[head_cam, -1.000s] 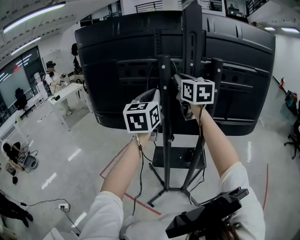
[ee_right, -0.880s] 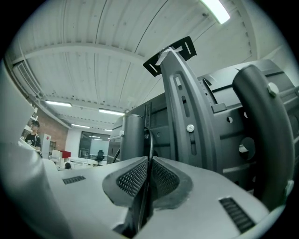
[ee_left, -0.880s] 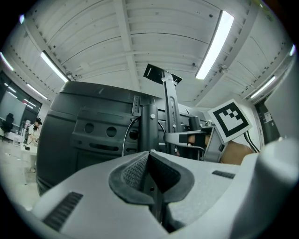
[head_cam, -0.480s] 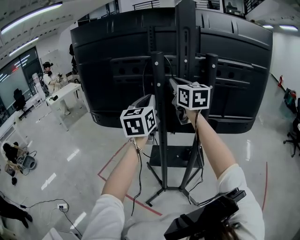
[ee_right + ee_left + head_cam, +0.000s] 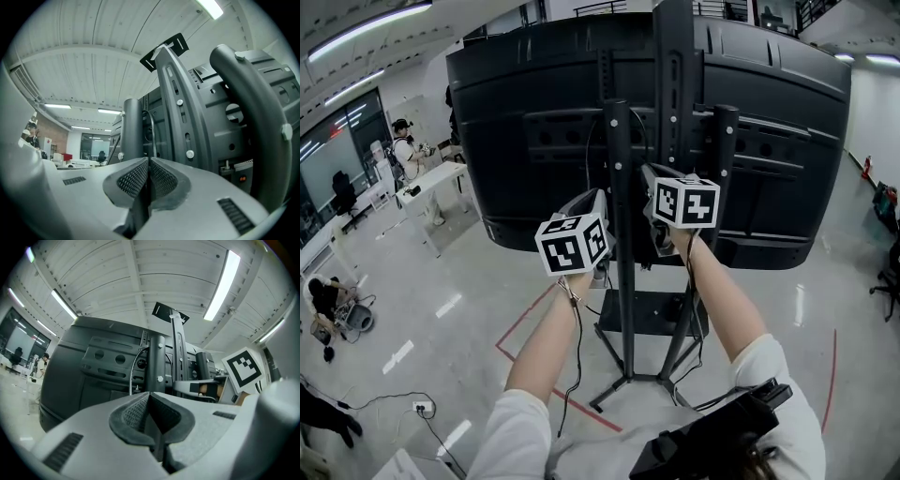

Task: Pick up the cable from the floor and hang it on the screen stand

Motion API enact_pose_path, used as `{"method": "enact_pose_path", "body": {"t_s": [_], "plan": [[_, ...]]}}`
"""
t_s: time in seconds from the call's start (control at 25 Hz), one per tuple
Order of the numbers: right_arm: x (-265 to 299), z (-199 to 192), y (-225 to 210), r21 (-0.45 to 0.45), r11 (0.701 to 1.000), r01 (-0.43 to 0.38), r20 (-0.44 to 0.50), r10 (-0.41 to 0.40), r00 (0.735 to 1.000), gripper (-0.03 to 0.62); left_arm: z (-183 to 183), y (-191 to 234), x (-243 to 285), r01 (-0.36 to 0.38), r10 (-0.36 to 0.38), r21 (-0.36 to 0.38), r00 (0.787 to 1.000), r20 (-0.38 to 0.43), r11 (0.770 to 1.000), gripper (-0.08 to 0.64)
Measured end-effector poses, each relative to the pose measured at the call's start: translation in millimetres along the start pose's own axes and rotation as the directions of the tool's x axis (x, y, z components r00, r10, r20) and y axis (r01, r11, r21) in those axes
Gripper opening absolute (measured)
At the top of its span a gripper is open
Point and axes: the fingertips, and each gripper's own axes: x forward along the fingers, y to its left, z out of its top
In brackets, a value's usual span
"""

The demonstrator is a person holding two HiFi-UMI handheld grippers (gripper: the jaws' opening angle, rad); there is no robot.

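Pressing its grey pads flat together, the left hand-held gripper [image 5: 149,398] has nothing visible between them. The right hand-held gripper [image 5: 148,163] is closed the same way, with nothing showing in its grip. Both are raised to either side of the screen stand's [image 5: 622,234] front pole, the left just to its left and the right between that pole and the next. A thin dark cable [image 5: 132,371] arcs up beside the pole against the back of the black screen [image 5: 534,112], clear of both grippers. Below, the stand's legs spread on the pale floor [image 5: 469,319]. Far left, a person [image 5: 408,150] stands by a white tabletop [image 5: 441,183].
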Motion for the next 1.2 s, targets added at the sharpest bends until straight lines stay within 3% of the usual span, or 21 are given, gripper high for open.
{"method": "enact_pose_path", "body": {"t_s": [0.64,1.2], "plan": [[-18.1,-46.4,-10.0,0.003,1.000,0.006,-0.005,-0.005,1.000,0.029,-34.1,2.8,0.2,-0.013,0.013,-0.035,1.000,-0.004,0.999,0.003],[-44.6,-112.0,-4.1,0.008,1.000,0.030,-0.071,-0.029,0.997,0.029,-94.2,-16.6,-15.9,0.007,-0.006,0.011,0.997,-0.081,1.000,0.003]]}}
